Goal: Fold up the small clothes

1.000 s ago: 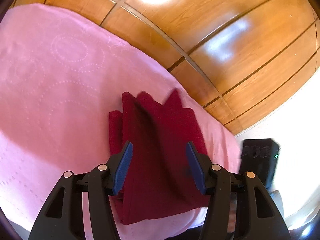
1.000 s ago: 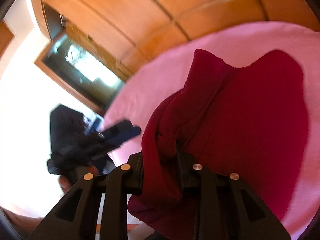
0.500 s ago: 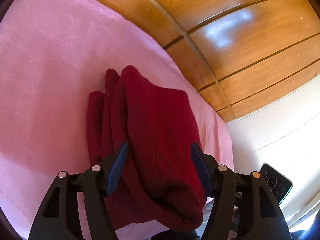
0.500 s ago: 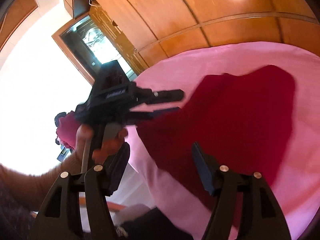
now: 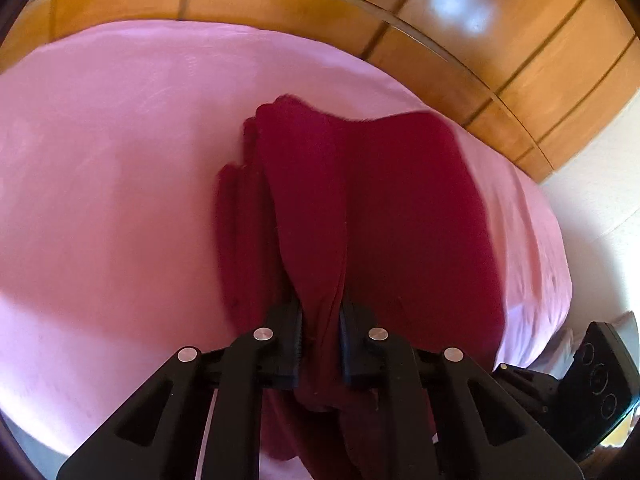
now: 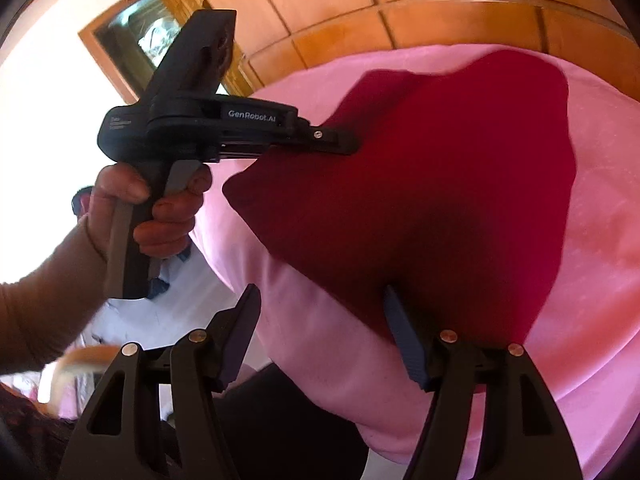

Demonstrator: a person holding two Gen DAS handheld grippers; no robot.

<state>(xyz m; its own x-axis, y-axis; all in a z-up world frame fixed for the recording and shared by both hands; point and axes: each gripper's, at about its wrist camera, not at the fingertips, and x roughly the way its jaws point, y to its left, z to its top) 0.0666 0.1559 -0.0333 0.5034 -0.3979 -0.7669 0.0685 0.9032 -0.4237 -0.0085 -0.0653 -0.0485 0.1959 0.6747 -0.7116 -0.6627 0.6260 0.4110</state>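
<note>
The soft dark red cloth (image 5: 384, 208) lies partly folded on the pink bed sheet (image 5: 112, 168). The left gripper (image 5: 320, 320) pinches its near edge; the right gripper (image 6: 320, 332) is spread wide, holding nothing. More folding looks left

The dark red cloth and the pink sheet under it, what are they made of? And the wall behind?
The dark red cloth looks like soft, matte knit or fleece: it sags in thick folds and shows no shine. The pink sheet seems a thin woven fabric, smooth with a faint sheen. The wall panels look like varnished wood: orange-brown with glossy light reflections.
</note>
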